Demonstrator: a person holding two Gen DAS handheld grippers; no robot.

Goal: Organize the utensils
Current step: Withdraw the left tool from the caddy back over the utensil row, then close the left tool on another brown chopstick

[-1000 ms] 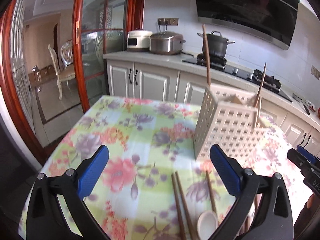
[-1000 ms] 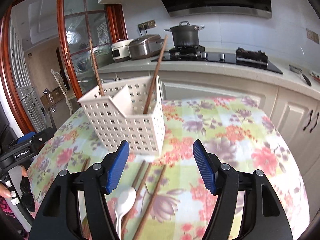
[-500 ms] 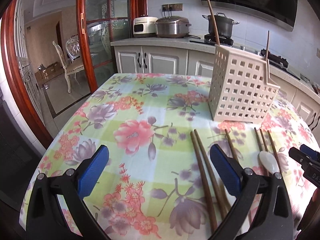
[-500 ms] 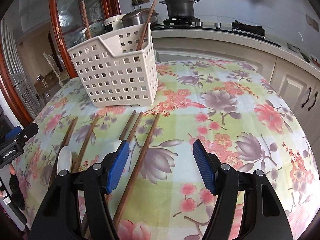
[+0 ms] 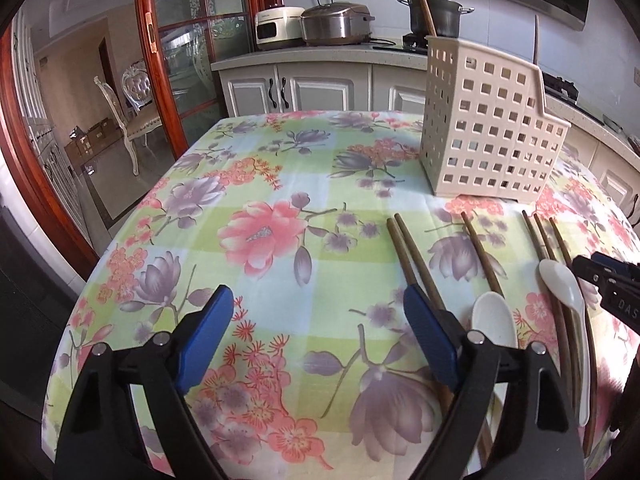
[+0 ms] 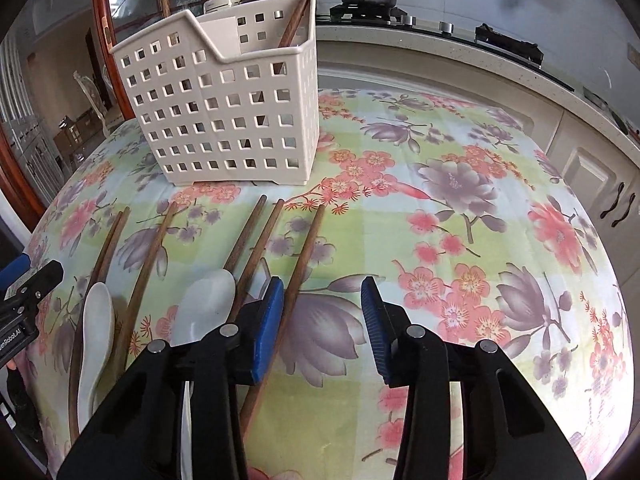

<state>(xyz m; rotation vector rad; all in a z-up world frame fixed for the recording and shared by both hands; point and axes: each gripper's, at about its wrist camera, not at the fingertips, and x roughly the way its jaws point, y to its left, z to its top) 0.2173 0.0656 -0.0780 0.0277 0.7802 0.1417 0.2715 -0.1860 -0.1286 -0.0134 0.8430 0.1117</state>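
A cream slotted utensil basket [image 5: 490,120] [image 6: 224,108] stands on the floral tablecloth with two brown chopsticks [image 6: 298,12] upright in it. Several brown chopsticks [image 5: 416,264] [image 6: 304,252] and two white spoons [image 5: 494,320] [image 6: 208,300] lie flat in front of it. My left gripper [image 5: 318,336] is open and empty, low over the cloth, its right finger over a chopstick pair. My right gripper [image 6: 322,320] is open and empty, its left finger beside a chopstick. The right gripper also shows at the right edge of the left wrist view [image 5: 608,280].
The round table [image 5: 160,248] drops off at left and front. A kitchen counter [image 5: 320,54] with cookers, a pot and a stove runs behind. A glass door [image 5: 188,40] and a chair stand at far left.
Both grippers have dropped lower and tilted toward the tabletop, closing in on the loose chopsticks and spoons. The right gripper's jaws have narrowed somewhat. Nothing was picked up.
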